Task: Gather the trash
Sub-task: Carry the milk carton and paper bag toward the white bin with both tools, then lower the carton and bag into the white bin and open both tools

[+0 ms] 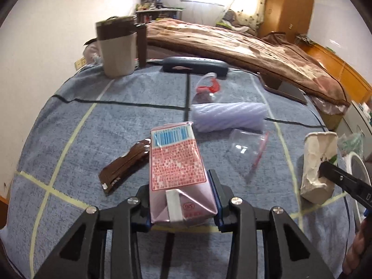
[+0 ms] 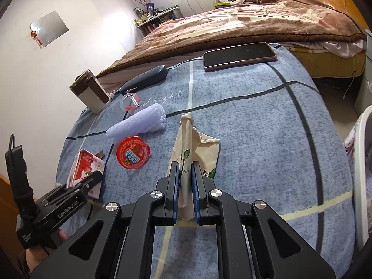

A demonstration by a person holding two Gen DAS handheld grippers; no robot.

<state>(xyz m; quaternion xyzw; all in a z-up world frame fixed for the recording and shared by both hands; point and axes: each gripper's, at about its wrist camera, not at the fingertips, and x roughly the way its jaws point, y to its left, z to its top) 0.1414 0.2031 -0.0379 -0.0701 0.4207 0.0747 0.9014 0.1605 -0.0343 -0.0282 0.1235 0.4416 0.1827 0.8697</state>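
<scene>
A pink milk carton lies on the blue cloth between the fingers of my left gripper, whose pads press on its sides. In the right wrist view the same carton sits in the left gripper at the lower left. My right gripper is shut on a crushed cream paper cup with green print. The left wrist view shows that cup at the far right. Loose on the cloth are a brown wrapper, a clear zip bag, a lavender foam net and a red round lid.
A lidded mug, a dark glasses case and clear plastic with a red piece stand at the back. A phone lies on its cable near the brown blanket. A white rim shows at the right edge.
</scene>
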